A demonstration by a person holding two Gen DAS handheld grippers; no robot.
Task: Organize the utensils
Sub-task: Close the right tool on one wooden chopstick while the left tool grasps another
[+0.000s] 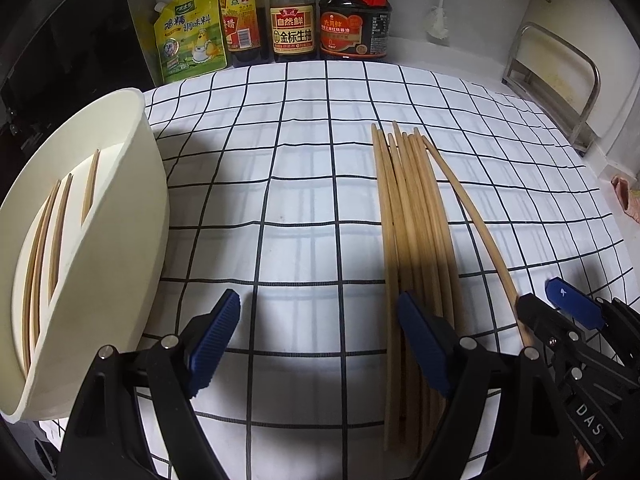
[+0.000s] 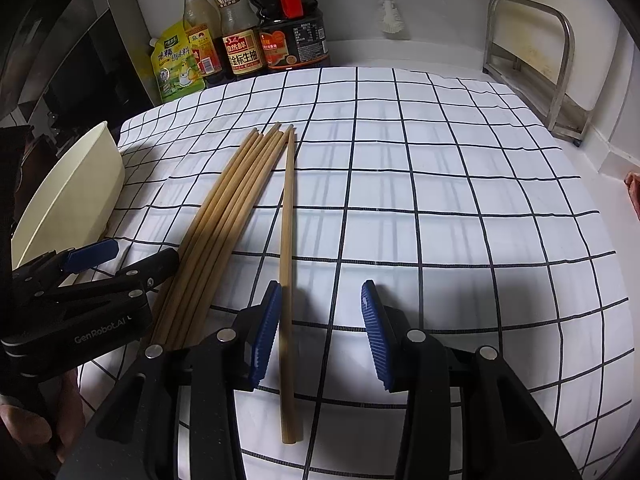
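Several wooden chopsticks (image 1: 408, 216) lie in a bundle on the checked cloth (image 1: 300, 184), also in the right wrist view (image 2: 224, 216). One chopstick (image 2: 286, 240) lies apart to the right of the bundle (image 1: 476, 224). A cream holder (image 1: 92, 240) lies tipped at the left with a few chopsticks (image 1: 60, 220) inside; it also shows in the right wrist view (image 2: 72, 196). My left gripper (image 1: 320, 340) is open, its right finger over the bundle's near end. My right gripper (image 2: 320, 332) is open, with the single chopstick beside its left pad (image 2: 266, 332).
Sauce bottles (image 1: 292, 12) and a yellow seasoning pouch (image 1: 188, 32) stand against the back wall. A metal rack (image 2: 532, 64) stands at the back right. A black appliance (image 1: 60, 52) is at the left. A pink cloth (image 1: 628, 196) lies off the right edge.
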